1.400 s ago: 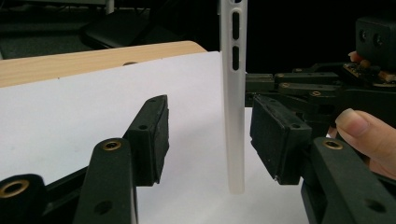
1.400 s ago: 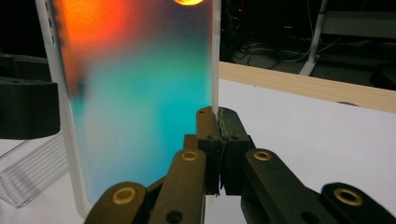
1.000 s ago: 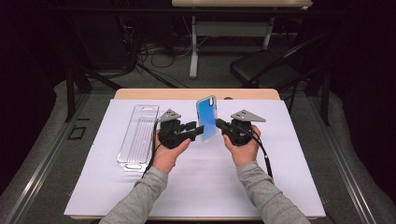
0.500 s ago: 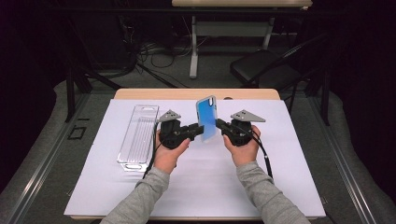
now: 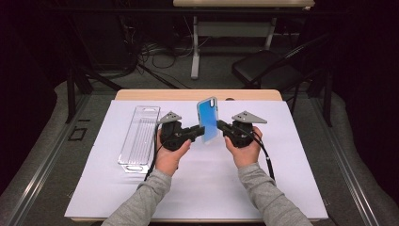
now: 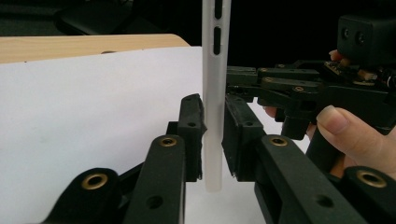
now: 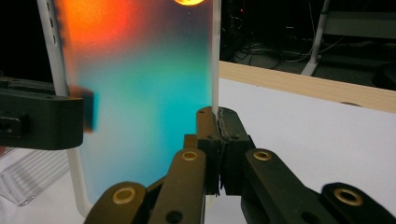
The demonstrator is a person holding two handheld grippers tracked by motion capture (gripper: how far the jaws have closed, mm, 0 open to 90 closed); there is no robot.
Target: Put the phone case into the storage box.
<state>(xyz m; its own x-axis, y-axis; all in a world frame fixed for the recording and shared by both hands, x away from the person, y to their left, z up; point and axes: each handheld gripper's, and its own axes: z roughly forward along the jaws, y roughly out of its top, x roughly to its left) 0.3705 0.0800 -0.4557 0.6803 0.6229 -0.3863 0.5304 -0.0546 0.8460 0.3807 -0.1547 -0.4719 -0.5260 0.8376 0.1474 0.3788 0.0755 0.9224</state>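
Observation:
A phone case point(image 5: 207, 120) with a blue back and a whitish rim stands upright above the table between both hands. My left gripper point(image 5: 201, 133) comes in from the left. Its jaws have just been closing and now press both faces of the case's thin edge point(image 6: 215, 70), as the left gripper view point(image 6: 214, 140) shows. My right gripper point(image 5: 219, 125) is shut on the case's opposite rim, seen close in its own view point(image 7: 217, 121). There the translucent case point(image 7: 140, 93) glows blue-green and orange.
A clear plastic tray point(image 5: 138, 139) lies lengthwise at the left on the white sheet point(image 5: 282, 179) that covers the wooden table point(image 5: 155, 94). Beyond the far edge are a dark chair point(image 5: 263, 70) and cables on the floor.
Both hands and the case have stayed where they were. The left gripper's jaws have narrowed onto the case's edge.

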